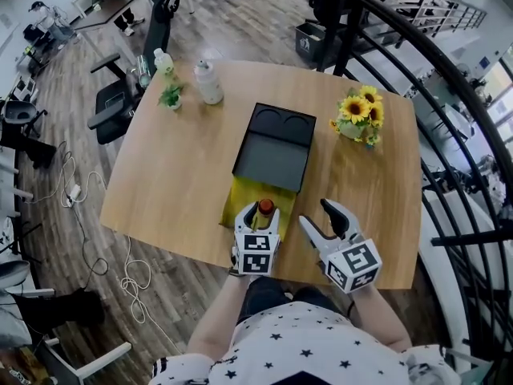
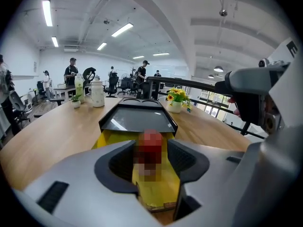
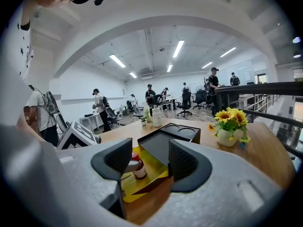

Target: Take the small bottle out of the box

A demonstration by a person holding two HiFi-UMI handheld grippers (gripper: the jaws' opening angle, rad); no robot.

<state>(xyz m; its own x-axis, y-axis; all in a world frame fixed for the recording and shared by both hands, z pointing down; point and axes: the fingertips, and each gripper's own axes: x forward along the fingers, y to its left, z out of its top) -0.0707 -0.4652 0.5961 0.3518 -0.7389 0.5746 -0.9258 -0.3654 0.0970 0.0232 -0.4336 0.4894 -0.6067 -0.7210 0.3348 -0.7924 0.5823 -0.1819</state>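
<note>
The fingers [image 2: 117,162] of the left gripper [image 2: 150,157] stand wide, 1 on each side of the small bottle [image 2: 151,148]. A thin gap shows between each dark pad and the bottle, so I read them as not yet pressing on it. The fingers [image 3: 184,162] of the right gripper [image 3: 149,157] are also spread wide and hold nothing. Its view only looks through the gap at the bottle, which is some way off.

In the head view the bottle sits just below the centre of the frame, upright, with its red cap on top. It stands in the yellow tray [image 1: 237,203] that shows at the near end of the black box [image 1: 276,147]. The box lies in the middle of the wooden table [image 1: 176,175], and its 2 round recesses are at the far end, toward the top of the frame. The right gripper hangs to the right of the tray, over the table's near edge and apart from the box.

As for progress, the yellow tray is open to view and the bottle can be reached, so the way in looks clear. The left gripper is lined up around the bottle, which I take to be the end of the approach. The bottle itself has not been gripped or raised, since its base rests on the yellow floor. What remains is the main part of the task: closing the left fingers on the bottle, lifting it clear of the tray walls without tipping it, and carrying it out of the box. The right gripper may need to steady the box while that happens.
</note>
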